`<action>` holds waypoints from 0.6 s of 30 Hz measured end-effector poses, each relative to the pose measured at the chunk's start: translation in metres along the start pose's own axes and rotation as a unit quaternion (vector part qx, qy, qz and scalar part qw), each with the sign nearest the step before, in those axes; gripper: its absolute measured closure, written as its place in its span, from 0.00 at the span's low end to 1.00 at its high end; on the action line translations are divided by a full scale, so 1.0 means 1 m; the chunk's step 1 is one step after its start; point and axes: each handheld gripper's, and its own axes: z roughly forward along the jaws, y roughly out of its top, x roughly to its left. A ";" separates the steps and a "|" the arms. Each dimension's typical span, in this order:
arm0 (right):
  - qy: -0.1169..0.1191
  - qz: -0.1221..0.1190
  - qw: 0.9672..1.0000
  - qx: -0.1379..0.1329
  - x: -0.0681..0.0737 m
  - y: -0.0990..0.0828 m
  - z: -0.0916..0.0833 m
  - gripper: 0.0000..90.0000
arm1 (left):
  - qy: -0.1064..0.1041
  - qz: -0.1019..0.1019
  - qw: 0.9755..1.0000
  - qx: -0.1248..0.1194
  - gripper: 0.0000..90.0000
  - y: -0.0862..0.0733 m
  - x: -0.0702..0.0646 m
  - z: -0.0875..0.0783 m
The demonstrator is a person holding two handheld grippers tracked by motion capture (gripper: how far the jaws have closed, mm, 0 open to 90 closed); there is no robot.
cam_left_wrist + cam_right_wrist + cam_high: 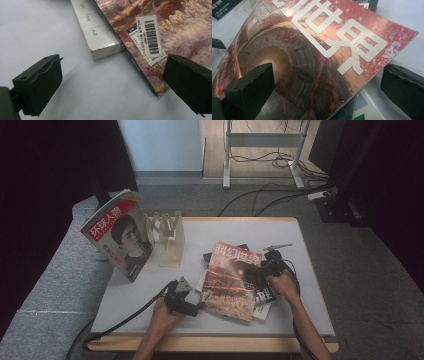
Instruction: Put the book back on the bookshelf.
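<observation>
A red magazine (231, 281) with large pale characters lies tilted on top of a pile of books mid-table. My left gripper (196, 308) sits at its near-left corner, jaws open. In the left gripper view the barcode corner of the magazine (152, 37) reaches in beside the right jaw of the open gripper (113, 65). My right gripper (261, 270) is at the magazine's right edge. In the right gripper view the gripper (327, 75) is open: one jaw rests over the cover (312, 50), the other stands beyond the edge.
A thick white book (100, 32) and a black book (207, 256) lie under the magazine. A wooden rack (167, 235) at the back left holds a standing magazine (120, 237) with a portrait cover. The white table (300, 250) is bare on the right.
</observation>
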 end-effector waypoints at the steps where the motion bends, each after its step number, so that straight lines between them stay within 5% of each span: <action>1: 0.005 0.007 1.000 0.003 -0.002 0.001 0.001 0.00 | 0.000 0.000 1.000 0.000 0.02 0.000 0.000 0.000; 9: 0.033 0.039 0.999 0.010 -0.013 0.002 0.006 0.00 | -0.002 -0.001 1.000 0.000 0.03 0.000 0.000 0.000; 18: -0.006 0.007 1.000 0.006 -0.002 0.011 0.000 0.08 | -0.003 -0.002 1.000 0.001 0.03 0.000 0.001 0.000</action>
